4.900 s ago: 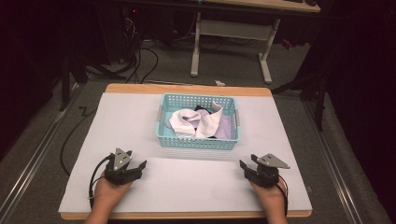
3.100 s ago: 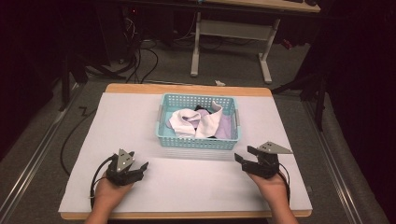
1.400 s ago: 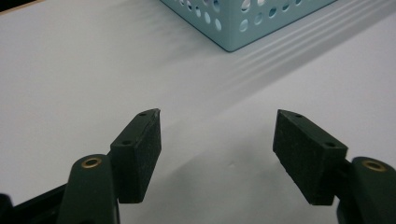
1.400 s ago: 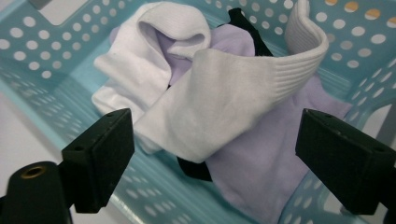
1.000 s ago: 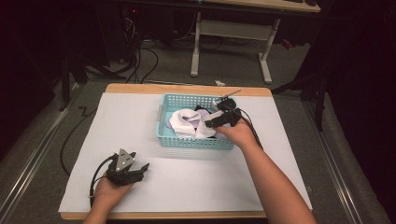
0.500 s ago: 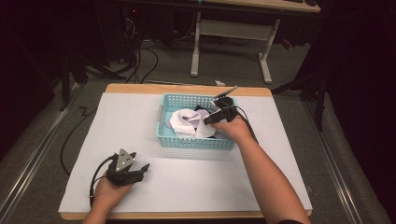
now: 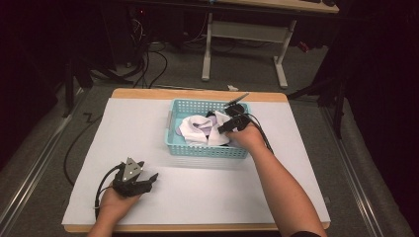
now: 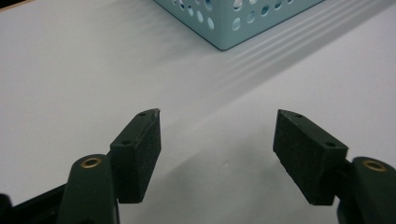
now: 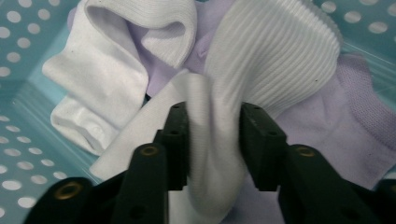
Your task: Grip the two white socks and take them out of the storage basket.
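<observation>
The right gripper (image 9: 211, 140) is pinching a fold of the white ribbed sock (image 9: 261, 60) in the teal basket (image 7: 184, 144), which looks light and floppy, so grabbing bunched fabric seems right, while the left gripper (image 8: 217, 154) sits spread over the table (image 7: 148, 123).

- A wooden table (image 7: 148, 94) stands on a grey carpeted floor, its light wood showing along the far and near edges.
- A white sheet (image 7: 207, 197) covers nearly the whole tabletop, lying flat.
- A light-blue perforated basket (image 7: 206, 149) sits on the white sheet in the far middle of the table, holding white and pale purple socks.
- The left gripper (image 7: 150, 178) rests on the sheet near the table's front left corner, well apart from the basket, its jaws spread with bare sheet between them.
</observation>
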A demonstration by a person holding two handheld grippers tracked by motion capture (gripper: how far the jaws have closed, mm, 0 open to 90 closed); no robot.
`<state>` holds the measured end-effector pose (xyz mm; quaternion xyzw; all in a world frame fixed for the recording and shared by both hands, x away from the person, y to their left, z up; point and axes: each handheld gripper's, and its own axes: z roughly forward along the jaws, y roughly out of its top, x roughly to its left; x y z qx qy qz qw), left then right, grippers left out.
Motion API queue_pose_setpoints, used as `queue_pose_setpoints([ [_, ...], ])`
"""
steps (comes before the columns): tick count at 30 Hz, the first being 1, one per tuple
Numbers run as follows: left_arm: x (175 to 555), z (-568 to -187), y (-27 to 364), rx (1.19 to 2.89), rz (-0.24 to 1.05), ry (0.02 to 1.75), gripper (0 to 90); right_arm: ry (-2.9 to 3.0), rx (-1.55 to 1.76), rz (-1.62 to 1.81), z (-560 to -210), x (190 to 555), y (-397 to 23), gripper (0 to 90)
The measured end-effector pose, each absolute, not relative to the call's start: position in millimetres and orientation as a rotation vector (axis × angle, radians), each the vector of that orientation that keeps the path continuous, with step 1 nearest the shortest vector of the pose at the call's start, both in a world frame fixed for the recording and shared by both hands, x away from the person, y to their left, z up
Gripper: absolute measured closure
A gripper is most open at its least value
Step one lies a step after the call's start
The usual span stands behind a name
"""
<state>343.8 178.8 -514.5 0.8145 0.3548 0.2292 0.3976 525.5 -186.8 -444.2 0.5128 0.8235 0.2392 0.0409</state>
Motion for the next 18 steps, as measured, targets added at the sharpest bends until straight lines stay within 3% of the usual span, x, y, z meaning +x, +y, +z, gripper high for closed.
queue_pose_setpoints([
  [1,343.8,-514.4,178.8,2.065,0.579,0.899,32.8,2.52,1.564,0.748,-443.1,524.4,-186.2,75.0],
  [5,343.8,-514.4,178.7,2.066,0.58,0.899,32.8,2.534,1.54,0.76,-438.2,522.2,-187.1,80.3],
  [18,343.9,-514.6,178.1,2.071,0.583,0.897,32.9,2.526,1.497,0.869,-417.2,513.9,-199.2,81.2],
])
